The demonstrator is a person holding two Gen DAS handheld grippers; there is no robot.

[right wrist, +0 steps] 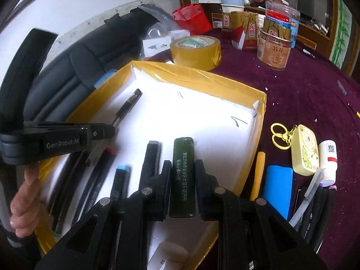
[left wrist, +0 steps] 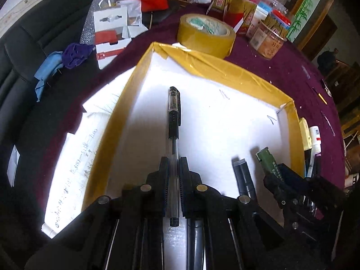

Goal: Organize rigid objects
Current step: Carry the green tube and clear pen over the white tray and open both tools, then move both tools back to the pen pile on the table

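My left gripper (left wrist: 173,164) is shut on a black gel pen (left wrist: 173,121), held over the white floor of a yellow-taped box (left wrist: 225,72). The pen also shows in the right wrist view (right wrist: 128,105) sticking out of the left gripper (right wrist: 110,130). My right gripper (right wrist: 182,168) is shut on a dark green lighter (right wrist: 182,175) above the same box (right wrist: 202,78); the lighter also shows in the left wrist view (left wrist: 268,163). Several markers (right wrist: 121,180) lie on the box floor near its front.
A roll of yellow tape (right wrist: 195,51) stands behind the box. Jars and cartons (right wrist: 273,49) stand at the back on the purple tablecloth. Right of the box lie a keychain case (right wrist: 304,155), a white bottle (right wrist: 329,159), a blue block (right wrist: 277,191) and more pens (right wrist: 315,209).
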